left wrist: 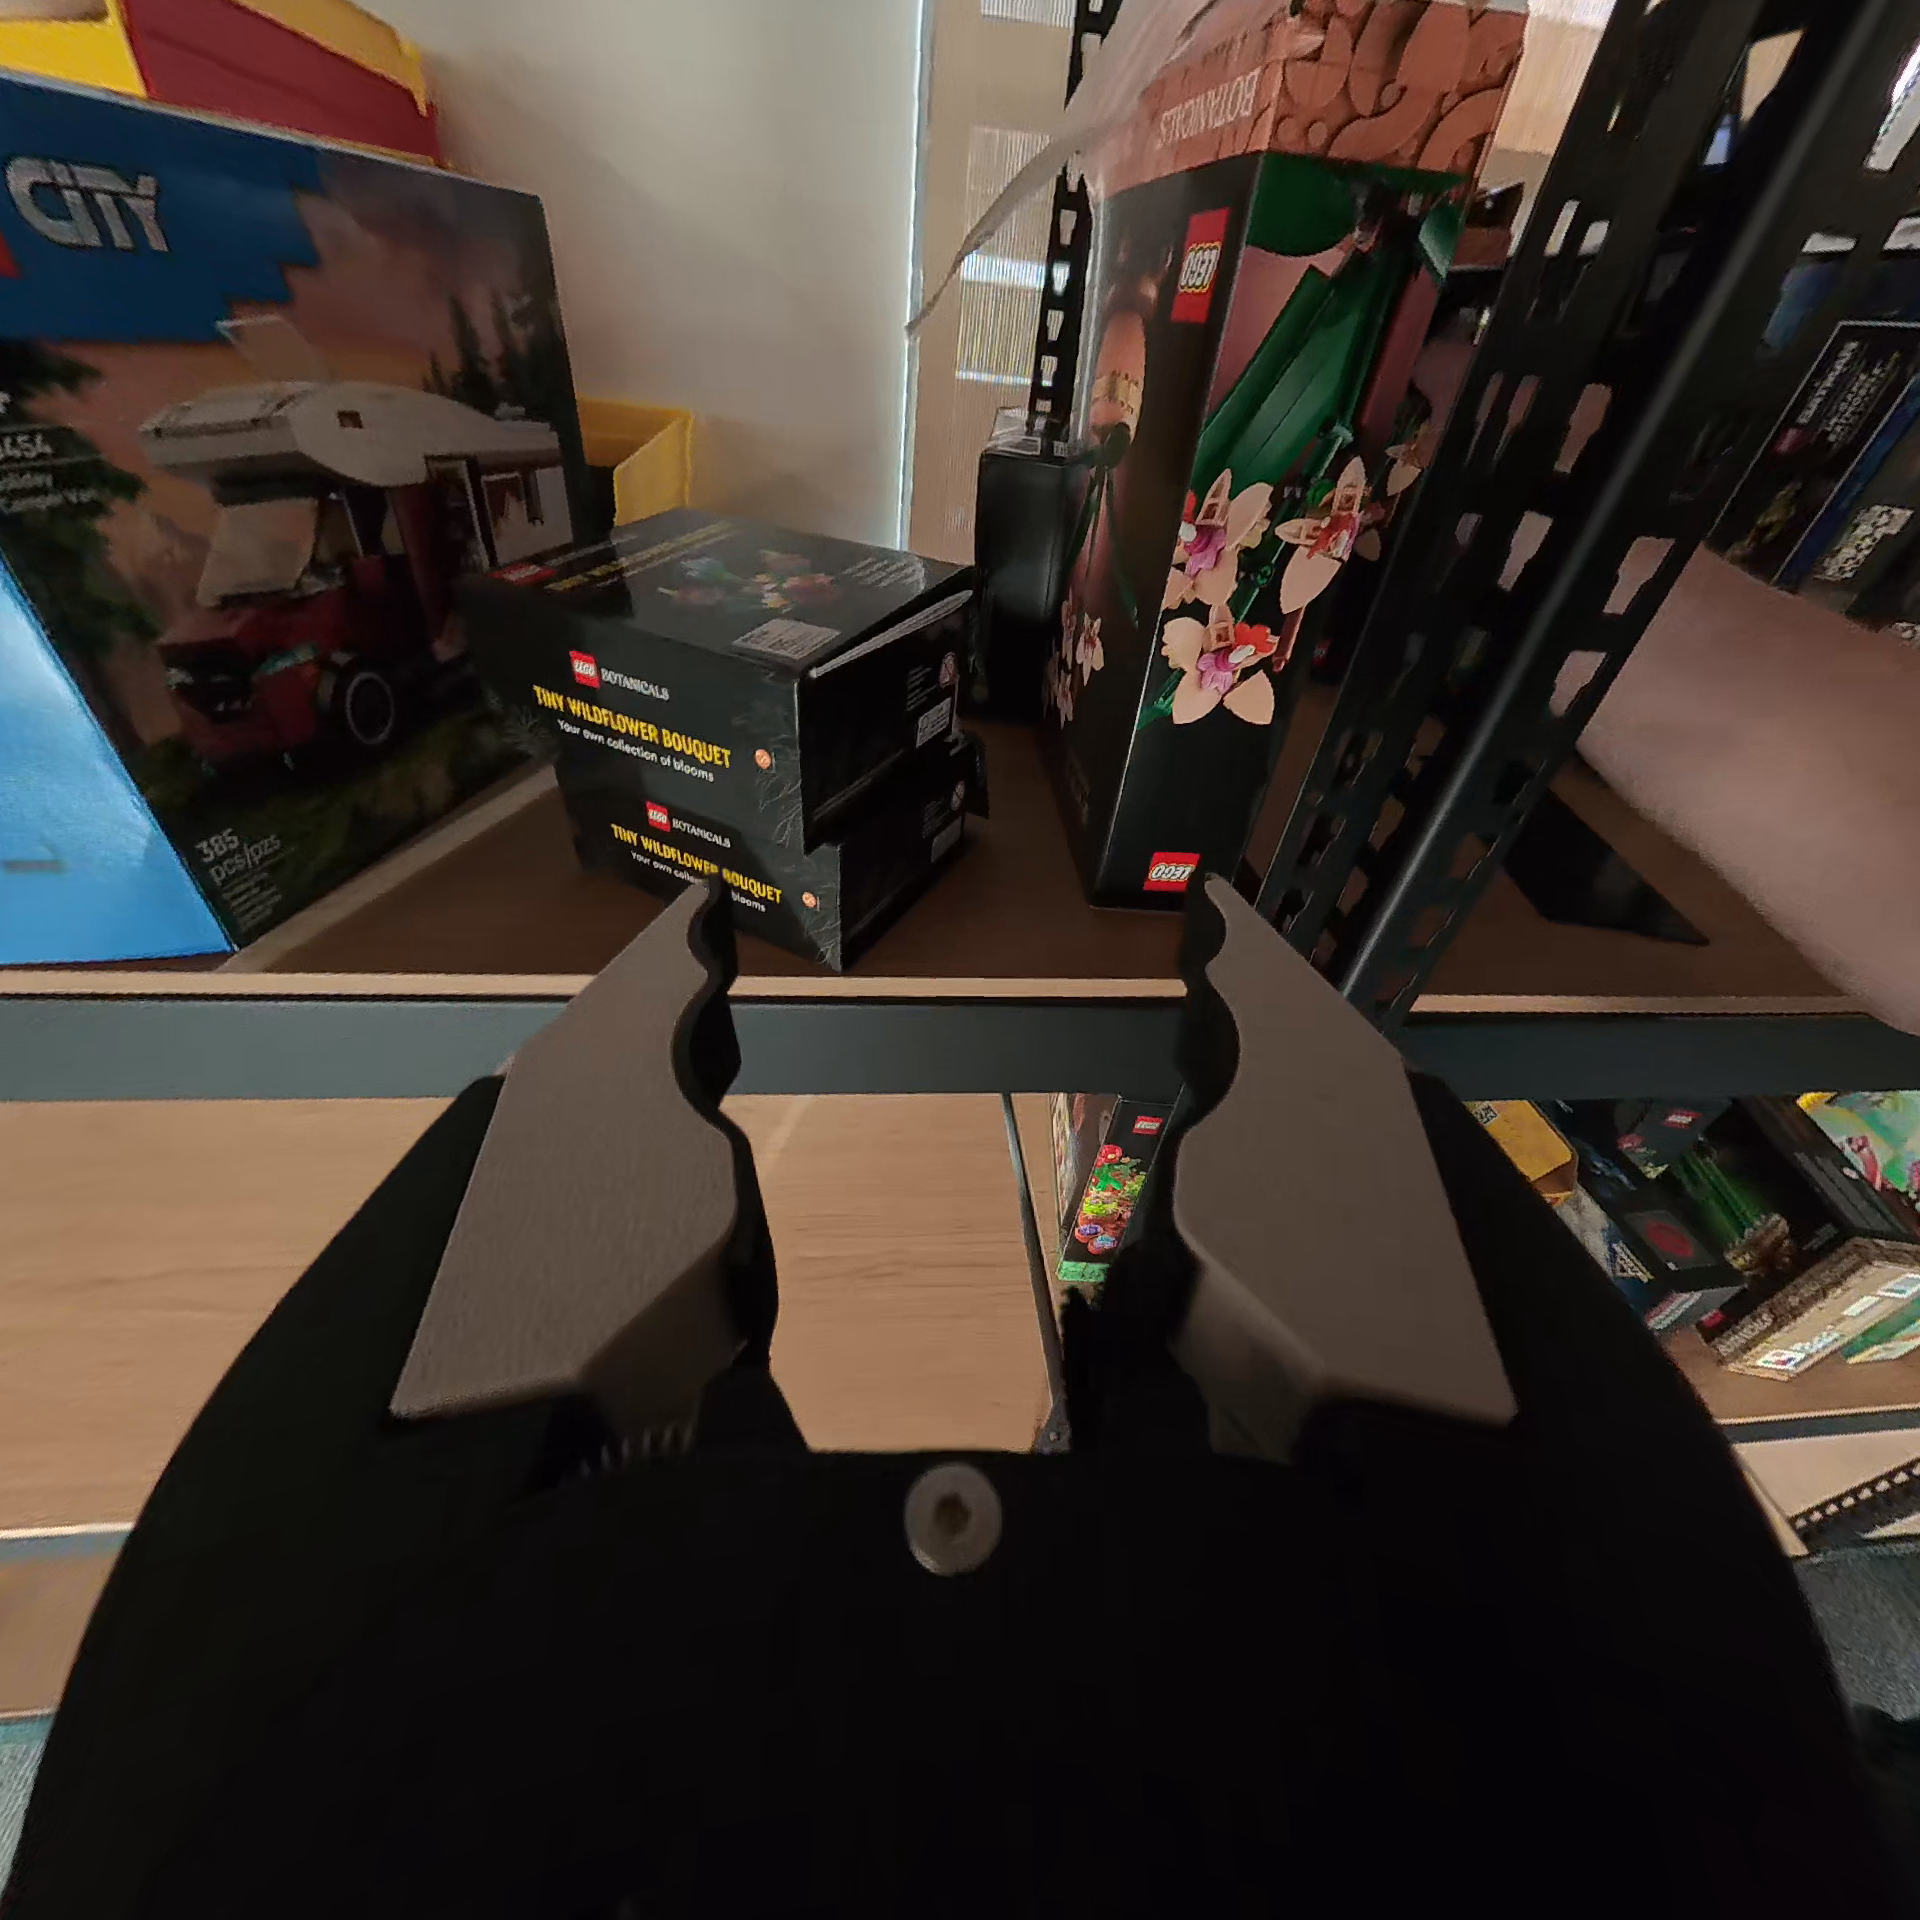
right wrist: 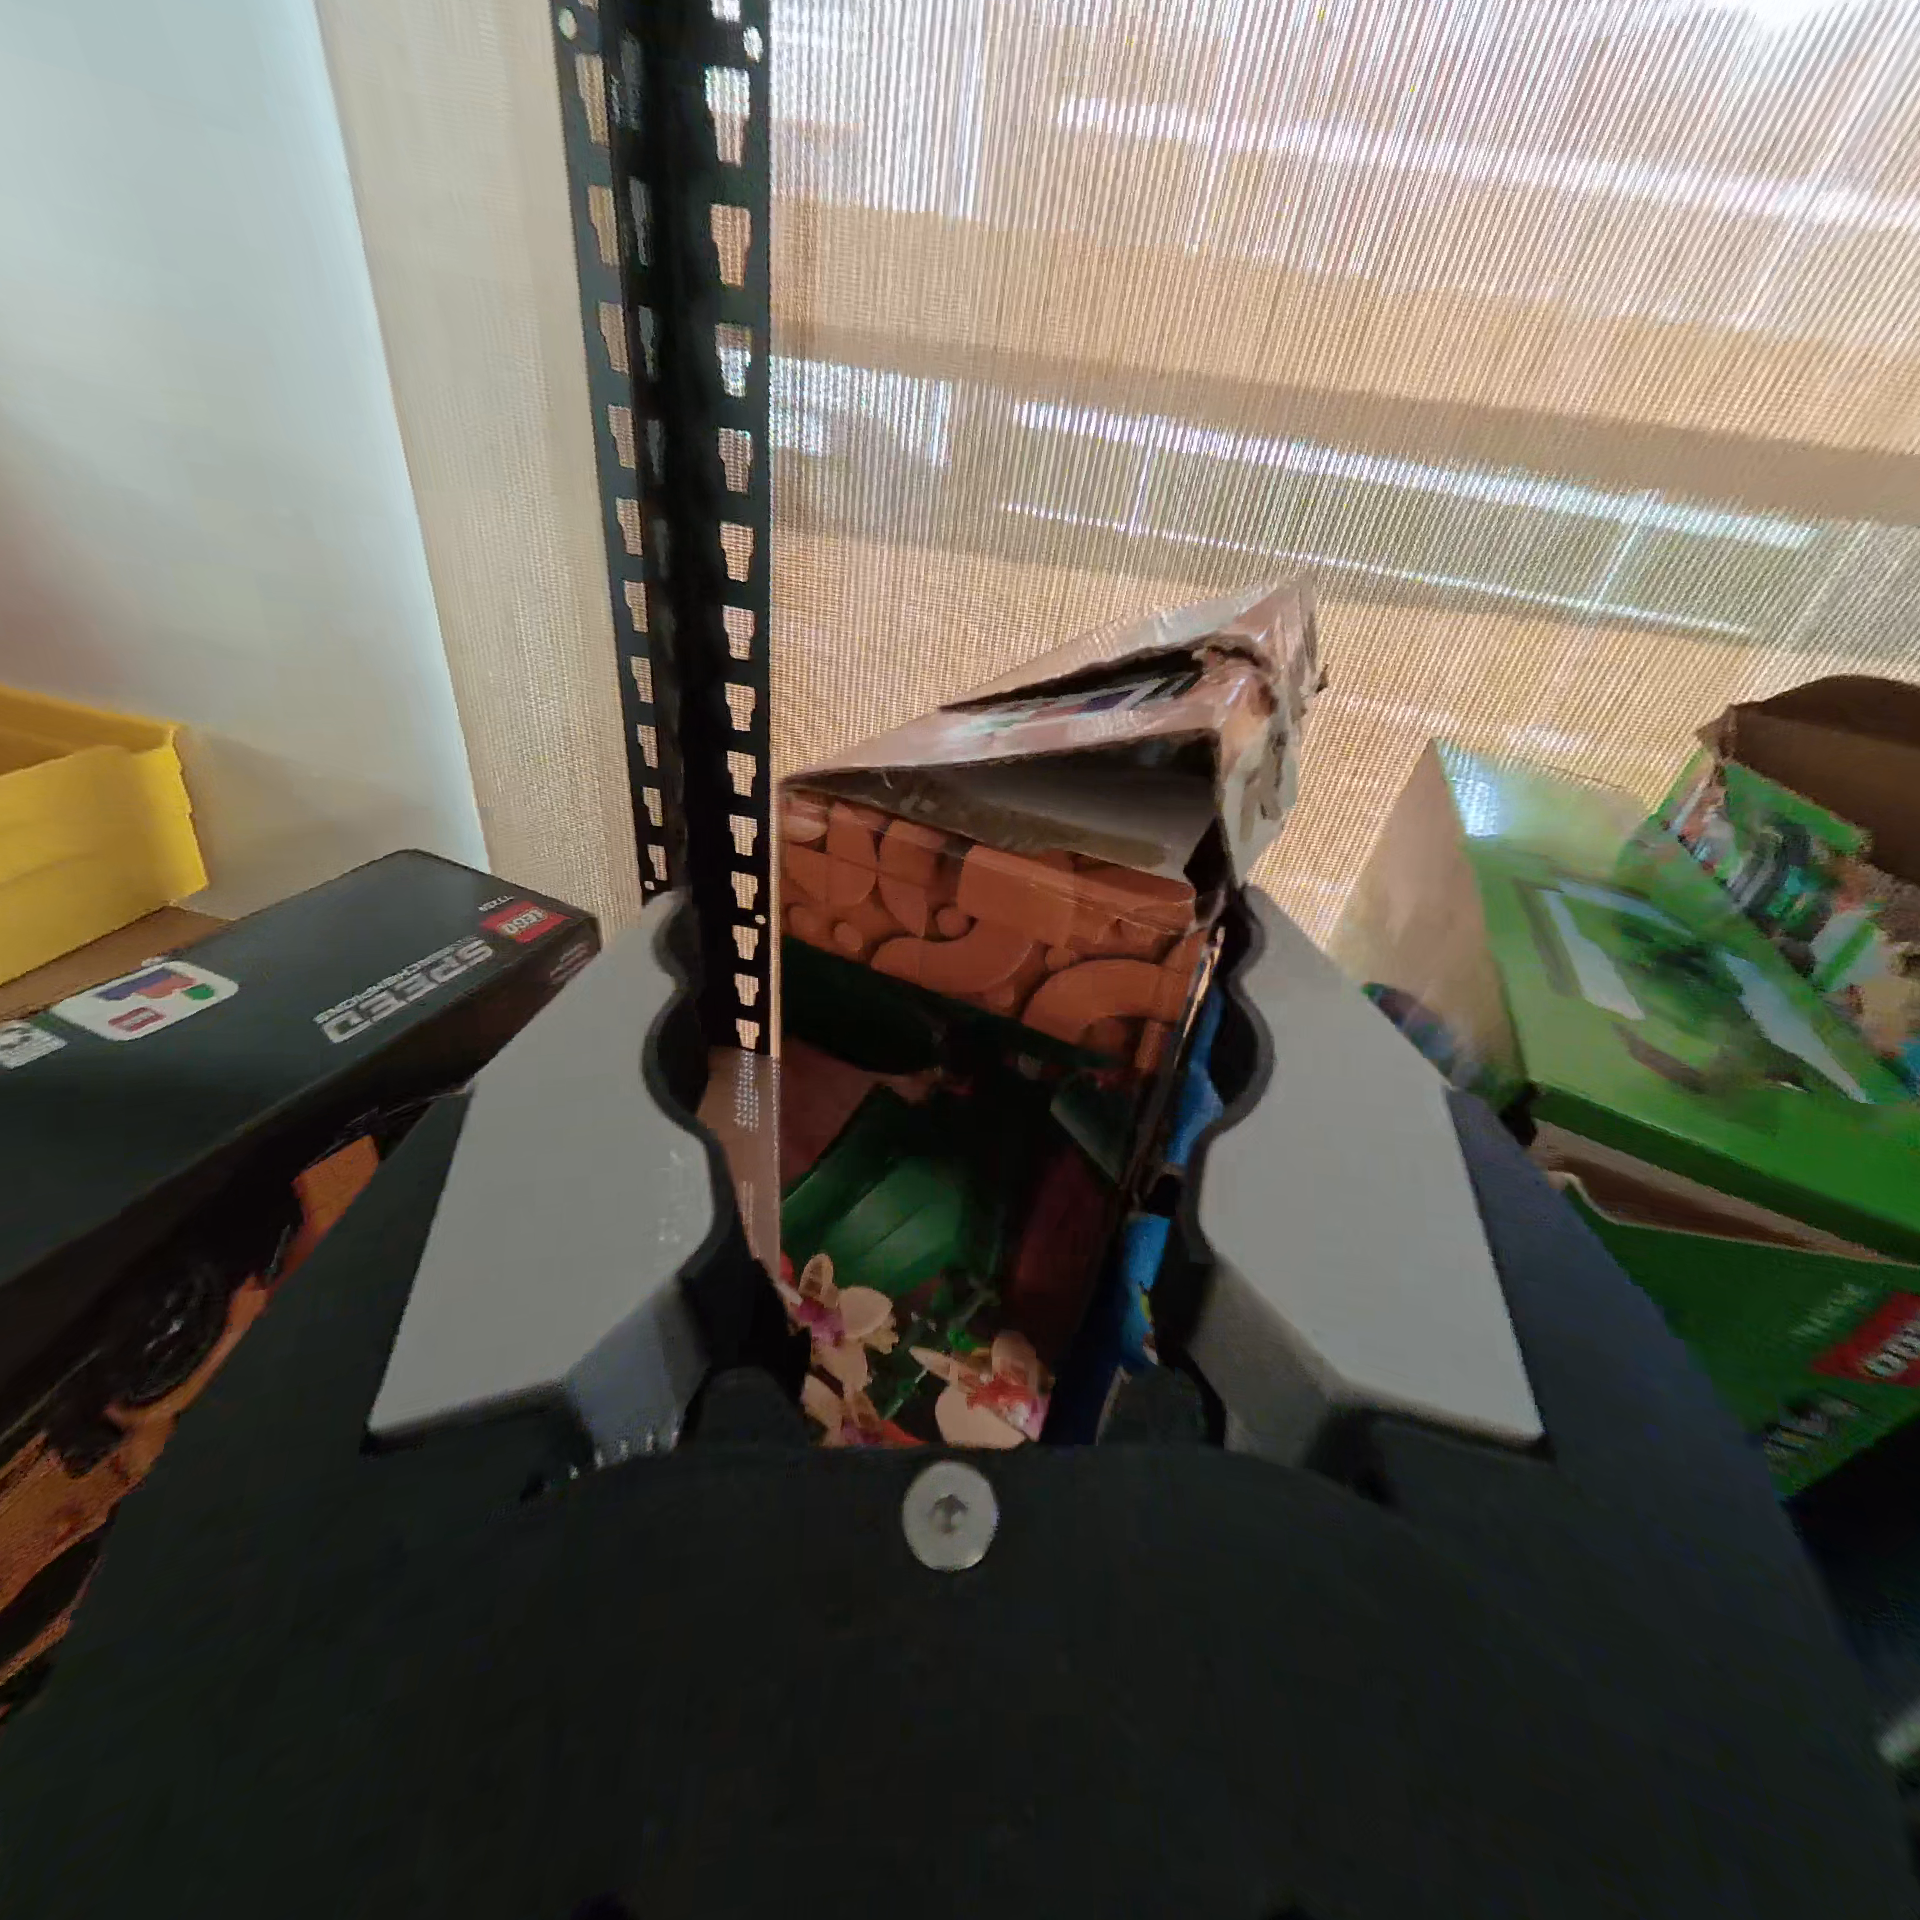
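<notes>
My left gripper is open and empty, in front of the shelf's front rail. Past its left fingertip, two small black boxes lie stacked on the brown shelf board. A tall box with orchid pictures stands upside down past its right fingertip. In the right wrist view, my right gripper is open around that orchid box, whose torn top flap stands up. A gap shows between the left finger and the box; the right finger lies close along its edge.
A big blue box stands at the left, with a yellow bin behind. A black slotted upright rises right of the orchid box, and a forearm reaches past it. A flat black box and green boxes flank my right gripper.
</notes>
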